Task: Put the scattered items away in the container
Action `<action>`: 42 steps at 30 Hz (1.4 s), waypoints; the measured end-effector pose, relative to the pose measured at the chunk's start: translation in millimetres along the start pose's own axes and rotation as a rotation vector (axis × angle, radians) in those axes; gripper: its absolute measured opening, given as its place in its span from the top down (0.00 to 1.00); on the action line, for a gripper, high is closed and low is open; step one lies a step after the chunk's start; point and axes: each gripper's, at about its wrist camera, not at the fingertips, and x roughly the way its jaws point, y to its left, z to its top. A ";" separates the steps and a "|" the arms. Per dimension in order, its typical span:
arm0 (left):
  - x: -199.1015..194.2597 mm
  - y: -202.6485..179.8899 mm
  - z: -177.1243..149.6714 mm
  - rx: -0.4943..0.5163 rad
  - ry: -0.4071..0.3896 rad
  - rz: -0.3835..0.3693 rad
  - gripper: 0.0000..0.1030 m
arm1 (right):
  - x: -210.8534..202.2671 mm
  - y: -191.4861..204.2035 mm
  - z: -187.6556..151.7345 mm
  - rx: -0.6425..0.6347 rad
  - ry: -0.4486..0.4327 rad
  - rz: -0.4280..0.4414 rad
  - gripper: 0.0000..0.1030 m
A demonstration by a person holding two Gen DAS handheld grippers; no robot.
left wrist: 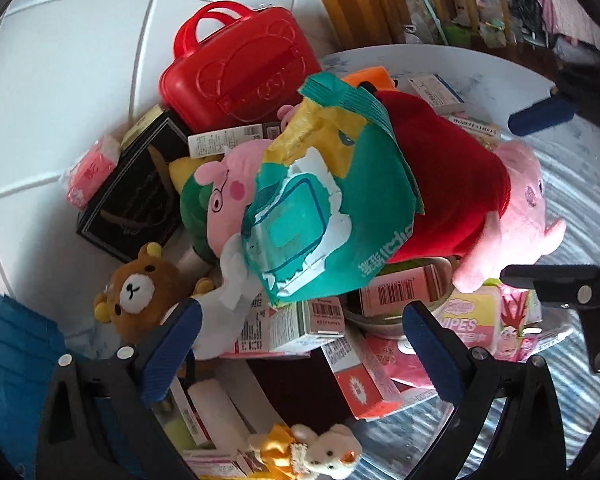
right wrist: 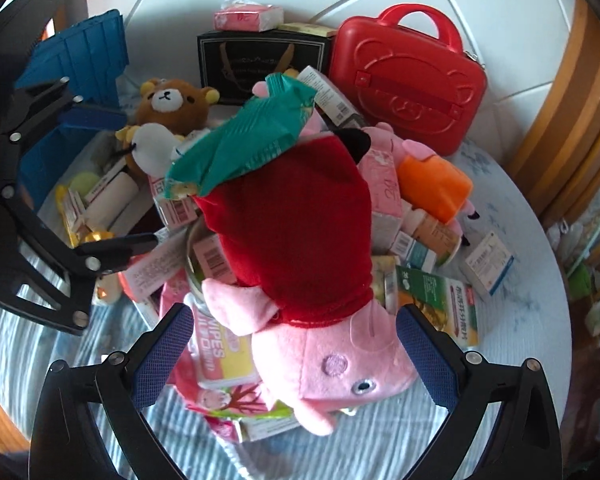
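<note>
A: Report the surface and the room.

B: A round table under a blue-and-white striped cloth [right wrist: 372, 448] stands against a white tiled wall [left wrist: 80, 60]. Wooden trim [right wrist: 572, 120] runs along 3 o'clock in the right wrist view. A heap of goods covers the table centre.

A: Identify the heap.

B: On top lies a pink plush pig in a red velvet dress [right wrist: 300, 240], head toward 6 o'clock in the right wrist view. A crumpled teal foil wipes pack [left wrist: 324, 200] rests on its upper end. A glossy red hard-shell case with a handle [left wrist: 240, 72] stands behind at 12 o'clock in the left wrist view. A brown plush bear [left wrist: 140, 292] sits at 8 o'clock there, beside a black printed box [left wrist: 132, 204]. Small cardboard cartons [left wrist: 300, 320] and a pink wipes pack [left wrist: 472, 316] lie underneath.

A: Where is the container?

B: A blue ribbed plastic bin [right wrist: 80, 60] sits at the 10 o'clock table edge in the right wrist view.

A: Gripper pose?

B: The left gripper [left wrist: 300, 340] hangs over the heap, fingers spread wide, gripping nothing. The right gripper [right wrist: 296, 344] straddles the pig's head, fingers wide, pads apart from the plush.

A: Open room?

B: Bare cloth shows at 5 to 6 o'clock in both views.
</note>
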 end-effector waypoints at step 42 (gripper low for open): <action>-98.9 7.8 -0.7 0.042 -0.226 0.139 0.76 | -38.4 -14.6 33.7 0.109 -0.012 0.024 0.29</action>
